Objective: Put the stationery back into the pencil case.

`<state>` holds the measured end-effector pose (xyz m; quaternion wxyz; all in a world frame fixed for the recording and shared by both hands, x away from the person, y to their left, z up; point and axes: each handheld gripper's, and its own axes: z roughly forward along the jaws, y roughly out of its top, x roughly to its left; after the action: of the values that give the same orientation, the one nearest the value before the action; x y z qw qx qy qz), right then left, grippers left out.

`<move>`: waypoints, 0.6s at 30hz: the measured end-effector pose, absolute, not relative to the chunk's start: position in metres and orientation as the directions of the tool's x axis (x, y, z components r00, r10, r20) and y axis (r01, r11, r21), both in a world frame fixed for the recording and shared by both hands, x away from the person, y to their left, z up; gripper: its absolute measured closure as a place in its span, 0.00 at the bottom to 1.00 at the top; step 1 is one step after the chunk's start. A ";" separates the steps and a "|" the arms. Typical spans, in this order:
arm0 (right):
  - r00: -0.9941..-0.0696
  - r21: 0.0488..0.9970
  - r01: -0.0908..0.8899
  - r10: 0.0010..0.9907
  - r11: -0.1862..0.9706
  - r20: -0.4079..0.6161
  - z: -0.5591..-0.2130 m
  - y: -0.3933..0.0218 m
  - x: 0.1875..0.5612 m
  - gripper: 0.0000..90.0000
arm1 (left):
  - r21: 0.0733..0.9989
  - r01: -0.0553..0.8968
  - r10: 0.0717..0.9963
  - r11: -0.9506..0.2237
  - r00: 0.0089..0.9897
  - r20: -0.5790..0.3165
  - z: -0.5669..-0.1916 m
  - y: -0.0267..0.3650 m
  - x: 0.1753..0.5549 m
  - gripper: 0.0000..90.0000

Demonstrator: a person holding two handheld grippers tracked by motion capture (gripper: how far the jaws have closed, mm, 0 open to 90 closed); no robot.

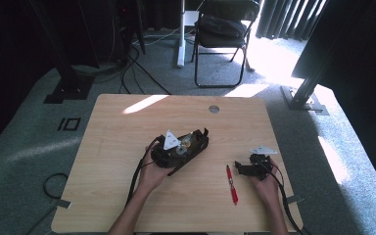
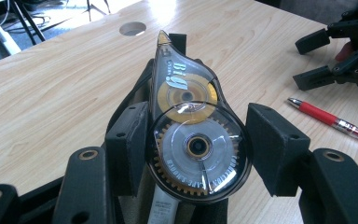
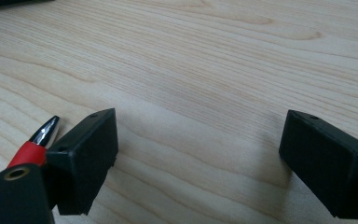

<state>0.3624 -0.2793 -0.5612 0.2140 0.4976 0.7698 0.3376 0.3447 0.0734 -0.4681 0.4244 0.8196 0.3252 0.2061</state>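
Observation:
A clear correction tape dispenser (image 2: 186,93) with yellow and white wheels inside sits between the pads of my left gripper (image 2: 198,149), which press its round body from both sides. In the high view this gripper (image 1: 196,139) lies at the table's middle and points to the far right, with the dispenser (image 1: 185,145) in it. Something black shows under the dispenser; I cannot tell what it is. My right gripper (image 3: 198,154) stands open low over bare wood, nothing between its jaws. A red pen (image 1: 231,185) lies just left of the right gripper (image 1: 237,167), its metal tip (image 3: 46,129) beside that jaw.
The wooden table (image 1: 127,147) has a round cable hole (image 1: 214,108) near its far edge. A folding chair (image 1: 223,29) and cables (image 1: 137,63) are on the carpet beyond. A sunlit patch (image 1: 144,104) crosses the far left of the top.

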 end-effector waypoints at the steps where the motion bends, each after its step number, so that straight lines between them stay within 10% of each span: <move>1: -0.413 0.733 0.622 0.911 0.276 0.007 -0.561 -0.279 0.362 0.13 | 0.829 0.358 0.708 -0.430 0.704 0.063 -0.468 0.074 0.345 0.46; 18: -0.413 0.733 0.622 0.911 0.277 0.007 -0.561 -0.279 0.362 0.13 | 0.818 0.380 0.723 -0.431 0.688 0.061 -0.473 0.078 0.353 0.46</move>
<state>0.3624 -0.2793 -0.5612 0.2140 0.4976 0.7698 0.3376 0.3530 0.0775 -0.4733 0.4138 0.8203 0.3362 0.2070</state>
